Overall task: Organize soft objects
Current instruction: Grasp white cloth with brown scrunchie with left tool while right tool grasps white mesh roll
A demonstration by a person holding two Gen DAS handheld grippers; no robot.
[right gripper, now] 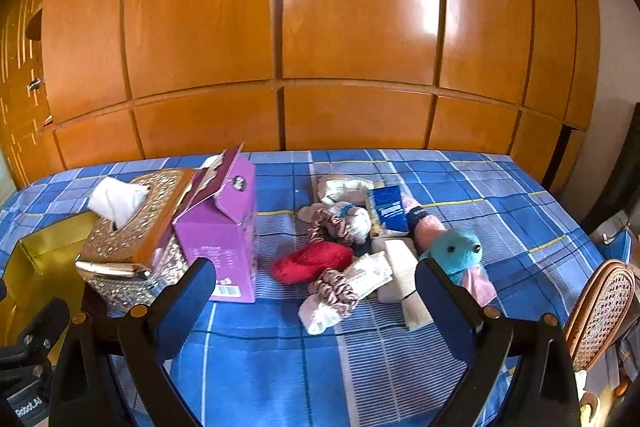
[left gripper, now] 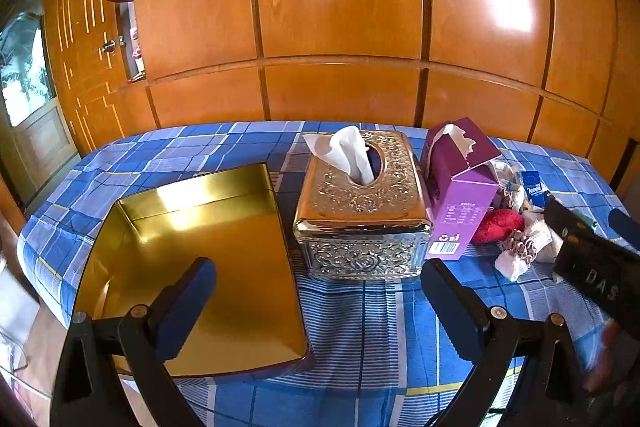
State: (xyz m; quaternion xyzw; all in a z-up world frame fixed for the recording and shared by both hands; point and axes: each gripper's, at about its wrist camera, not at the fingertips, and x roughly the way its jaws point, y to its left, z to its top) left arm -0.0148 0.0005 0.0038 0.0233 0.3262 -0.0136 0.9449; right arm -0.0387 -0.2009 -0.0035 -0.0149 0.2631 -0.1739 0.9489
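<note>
A pile of soft things lies on the blue checked tablecloth: a red plush piece (right gripper: 312, 261), pink scrunchies (right gripper: 334, 291), white socks (right gripper: 320, 313), a blue tissue pack (right gripper: 386, 213) and a teal and pink plush toy (right gripper: 456, 251). My right gripper (right gripper: 316, 301) is open and empty, just in front of the pile. My left gripper (left gripper: 318, 293) is open and empty, above the table between the empty gold tin (left gripper: 224, 267) and the ornate tissue box (left gripper: 362, 211). The pile also shows at the right of the left wrist view, with the red plush piece (left gripper: 498, 225) nearest.
A purple tissue carton (right gripper: 224, 235) stands next to the ornate tissue box (right gripper: 136, 231). Wooden wardrobe doors (right gripper: 320, 27) rise behind the table. A wicker chair back (right gripper: 604, 307) is at the right edge. The right gripper's body (left gripper: 592, 259) enters the left wrist view.
</note>
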